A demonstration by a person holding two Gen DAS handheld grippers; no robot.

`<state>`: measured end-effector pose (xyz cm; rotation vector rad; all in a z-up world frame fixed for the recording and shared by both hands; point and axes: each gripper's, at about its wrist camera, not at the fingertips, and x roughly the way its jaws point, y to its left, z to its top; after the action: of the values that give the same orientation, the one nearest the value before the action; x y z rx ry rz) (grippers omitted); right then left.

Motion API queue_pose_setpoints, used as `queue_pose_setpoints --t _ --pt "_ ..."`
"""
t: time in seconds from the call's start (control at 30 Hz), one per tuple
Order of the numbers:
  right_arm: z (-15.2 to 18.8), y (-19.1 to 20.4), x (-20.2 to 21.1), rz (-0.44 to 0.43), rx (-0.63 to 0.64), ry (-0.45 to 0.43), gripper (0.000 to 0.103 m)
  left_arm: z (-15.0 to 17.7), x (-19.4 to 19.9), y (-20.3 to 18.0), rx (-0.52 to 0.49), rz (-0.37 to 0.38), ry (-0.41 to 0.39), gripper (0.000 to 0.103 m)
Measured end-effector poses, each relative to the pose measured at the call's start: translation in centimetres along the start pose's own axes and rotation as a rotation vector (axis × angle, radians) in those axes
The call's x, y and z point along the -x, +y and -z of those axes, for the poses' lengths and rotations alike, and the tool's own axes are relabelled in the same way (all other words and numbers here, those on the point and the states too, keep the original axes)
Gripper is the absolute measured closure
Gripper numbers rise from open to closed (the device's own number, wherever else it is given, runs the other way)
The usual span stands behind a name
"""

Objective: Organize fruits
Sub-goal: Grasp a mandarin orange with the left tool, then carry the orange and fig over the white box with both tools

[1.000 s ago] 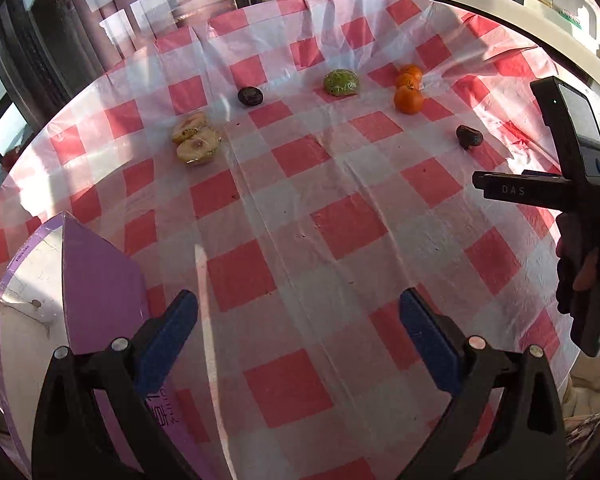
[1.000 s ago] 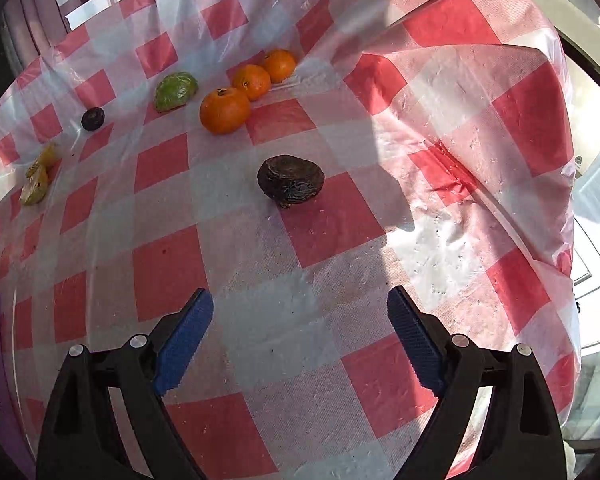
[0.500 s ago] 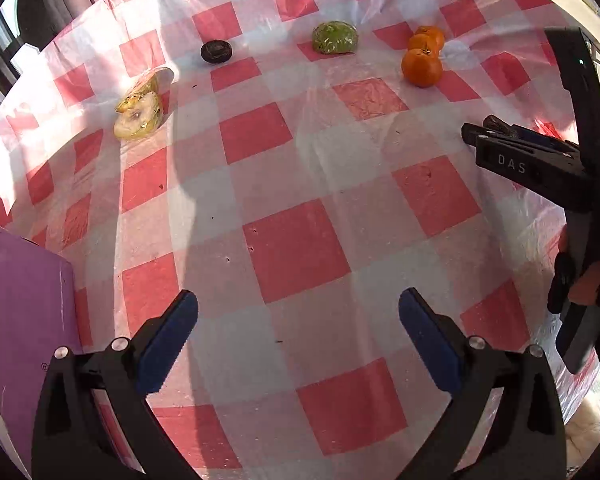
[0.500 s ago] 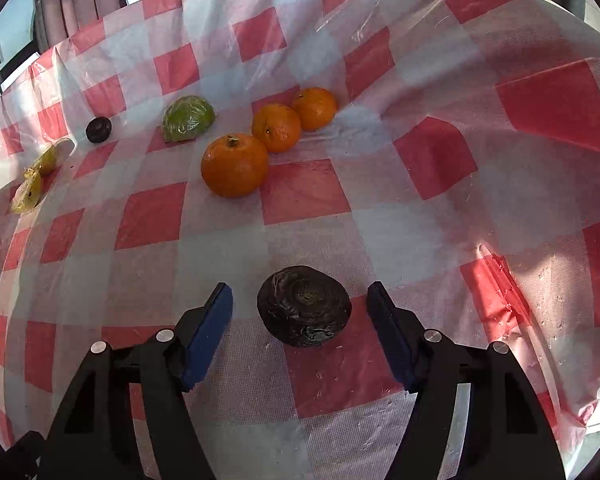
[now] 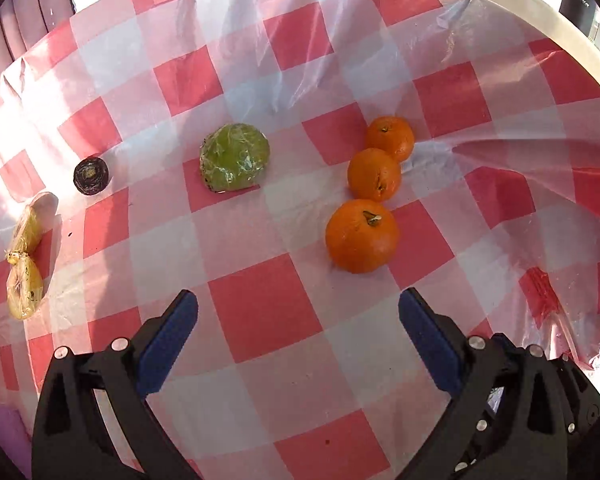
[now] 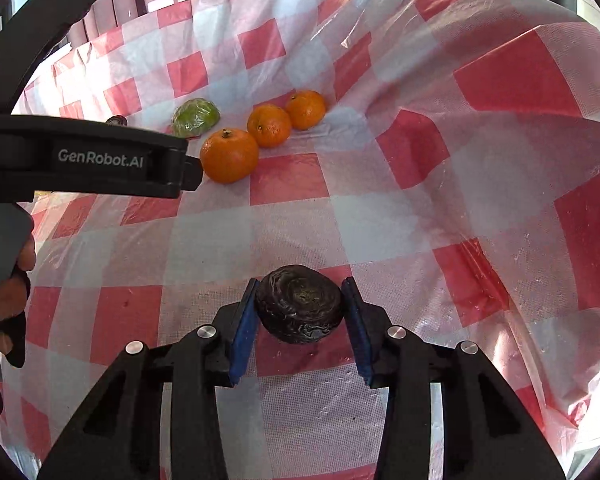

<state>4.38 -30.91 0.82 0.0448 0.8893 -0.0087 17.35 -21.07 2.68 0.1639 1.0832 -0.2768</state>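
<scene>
The right gripper [image 6: 300,312] has moved onto the dark wrinkled fruit [image 6: 299,304], its jaws closing around it. The left gripper [image 5: 298,320] has swung toward the three oranges [image 5: 362,235], now just ahead of its open jaws.

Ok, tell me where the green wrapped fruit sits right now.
In the left wrist view the green wrapped fruit lies left of centre on the checked tablecloth, between the small dark fruit on its left and the three oranges on its right.
</scene>
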Motion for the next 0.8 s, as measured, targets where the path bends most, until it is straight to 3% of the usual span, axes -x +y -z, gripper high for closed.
queue_pose_setpoints --t 0.13,0.33,0.4,0.53,0.8 --pt "0.0 0.1 -0.1 0.002 0.003 -0.002 0.062 -2.3 -2.5 -2.8 -0.078 0.011 -0.009 0.007" --pt "0.0 0.2 -0.1 0.004 0.005 -0.002 0.062 -2.7 -3.5 -3.8 -0.144 0.054 -0.026 0.059" --pt "0.0 0.2 -0.1 0.004 0.005 -0.002 0.062 -2.0 -2.8 -2.9 -0.122 0.091 -0.021 0.059" --pt "0.1 0.3 -0.1 0.007 0.008 -0.002 0.061 1.5 -0.6 -0.1 -0.066 0.052 -0.029 0.059" --pt "0.2 0.6 -0.1 0.024 0.024 -0.003 0.061 11.9 5.7 5.8 0.047 0.025 0.024 0.059"
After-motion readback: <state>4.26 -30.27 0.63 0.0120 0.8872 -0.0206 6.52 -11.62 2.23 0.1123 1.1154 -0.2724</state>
